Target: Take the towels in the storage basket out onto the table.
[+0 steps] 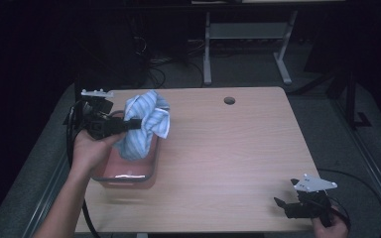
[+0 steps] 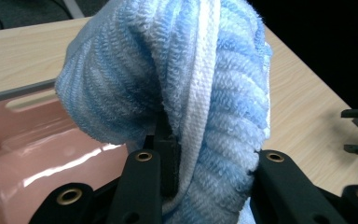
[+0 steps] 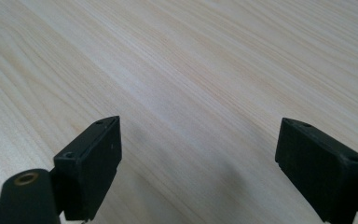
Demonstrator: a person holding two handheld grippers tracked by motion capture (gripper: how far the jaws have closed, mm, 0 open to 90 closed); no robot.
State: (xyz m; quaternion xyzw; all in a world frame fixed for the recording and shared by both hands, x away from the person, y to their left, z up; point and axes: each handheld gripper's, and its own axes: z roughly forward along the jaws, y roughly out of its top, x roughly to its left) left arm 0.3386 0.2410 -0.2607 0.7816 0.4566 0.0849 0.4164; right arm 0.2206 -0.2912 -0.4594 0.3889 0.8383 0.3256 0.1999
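Observation:
A blue-and-white striped towel [image 1: 146,121] hangs bunched above a pink plastic bin [image 1: 110,172] at the table's left. My left gripper [image 1: 133,124] is shut on the towel, and the cloth drapes over the bin's far end. In the left gripper view the towel [image 2: 186,79] wraps around the black fingers [image 2: 142,182], with the pink bin [image 2: 32,154] below it at the left. My right gripper [image 1: 284,198] rests near the table's front right corner, open, with nothing between its jaws. The right gripper [image 3: 198,163] looks along bare wood [image 3: 177,70].
The wooden table [image 1: 228,148] has a round cable hole [image 1: 229,100] near its far edge. A white desk frame [image 1: 248,44] stands on the floor behind the table. Cables trail from both grippers over the table's edges.

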